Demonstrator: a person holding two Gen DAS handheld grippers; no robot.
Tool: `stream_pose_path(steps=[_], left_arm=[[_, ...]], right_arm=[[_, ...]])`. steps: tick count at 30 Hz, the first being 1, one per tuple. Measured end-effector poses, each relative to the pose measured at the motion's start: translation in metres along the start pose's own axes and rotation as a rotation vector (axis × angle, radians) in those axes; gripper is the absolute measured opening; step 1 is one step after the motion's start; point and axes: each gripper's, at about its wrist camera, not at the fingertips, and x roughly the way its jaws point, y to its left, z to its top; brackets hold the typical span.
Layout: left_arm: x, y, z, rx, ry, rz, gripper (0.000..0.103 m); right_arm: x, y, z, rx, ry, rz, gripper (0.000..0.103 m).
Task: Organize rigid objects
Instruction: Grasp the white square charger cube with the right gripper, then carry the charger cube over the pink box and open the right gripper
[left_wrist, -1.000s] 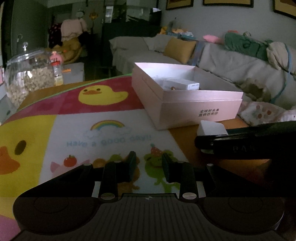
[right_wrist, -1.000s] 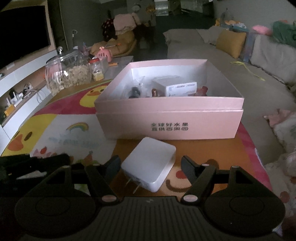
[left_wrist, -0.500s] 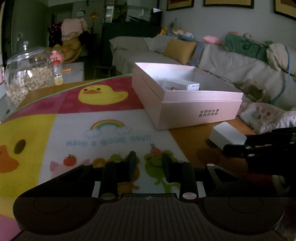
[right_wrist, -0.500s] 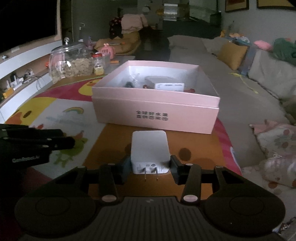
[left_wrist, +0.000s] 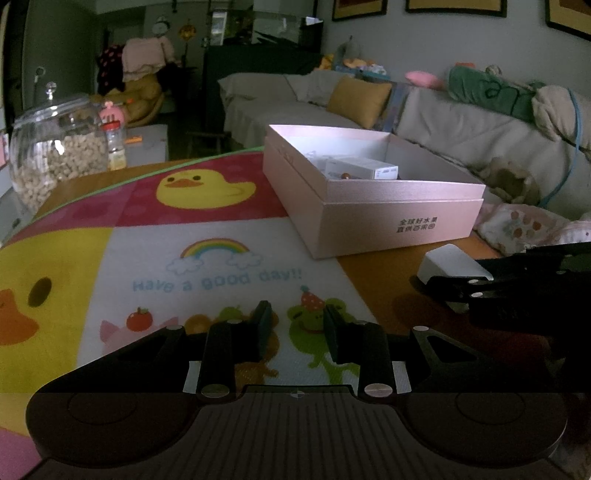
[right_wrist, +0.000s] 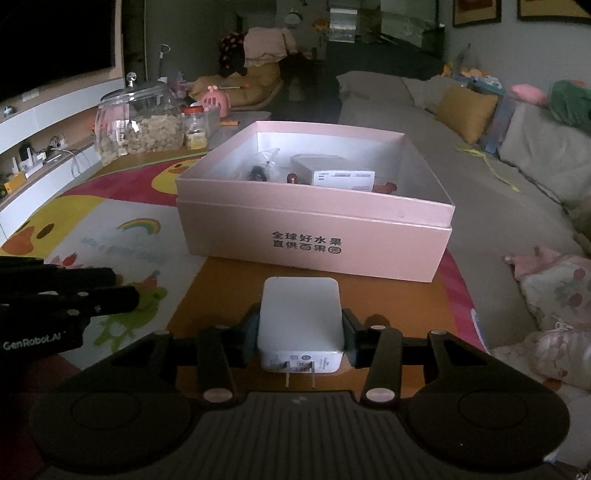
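Observation:
A white wall charger (right_wrist: 299, 306) with two metal prongs facing the camera sits between my right gripper's (right_wrist: 300, 324) pads, which press on both of its sides. It is just above the orange part of the table mat, in front of an open pink box (right_wrist: 314, 236). In the left wrist view the charger (left_wrist: 448, 260) and the black right gripper (left_wrist: 491, 291) show at the right, near the pink box (left_wrist: 399, 218). Inside the box lie a white carton (right_wrist: 340, 173) and small items. My left gripper (left_wrist: 297, 332) hovers over the cartoon mat, its jaws a little apart and empty.
A glass jar of snacks (left_wrist: 55, 155) and a small red-lidded jar (left_wrist: 115, 144) stand at the table's far left. The duck-print mat (left_wrist: 207, 192) covers the table. A grey sofa (right_wrist: 424, 122) with cushions runs along the right, past the table's edge.
My right gripper's jaws closed onto the white charger, which turned from skewed to square between them. The left gripper stayed still.

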Motion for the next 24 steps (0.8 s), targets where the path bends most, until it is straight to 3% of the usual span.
stream_pose_path(steps=[8, 24], left_arm=[[0.0, 0.0, 0.0, -0.002, 0.0, -0.001, 0.034], [0.0, -0.001, 0.0, -0.018, -0.003, -0.012, 0.034]], right_arm=[[-0.014, 0.006, -0.008, -0.003, 0.017, 0.053, 0.044], [-0.039, 0.004, -0.01, 0.0, 0.004, 0.041, 0.044]])
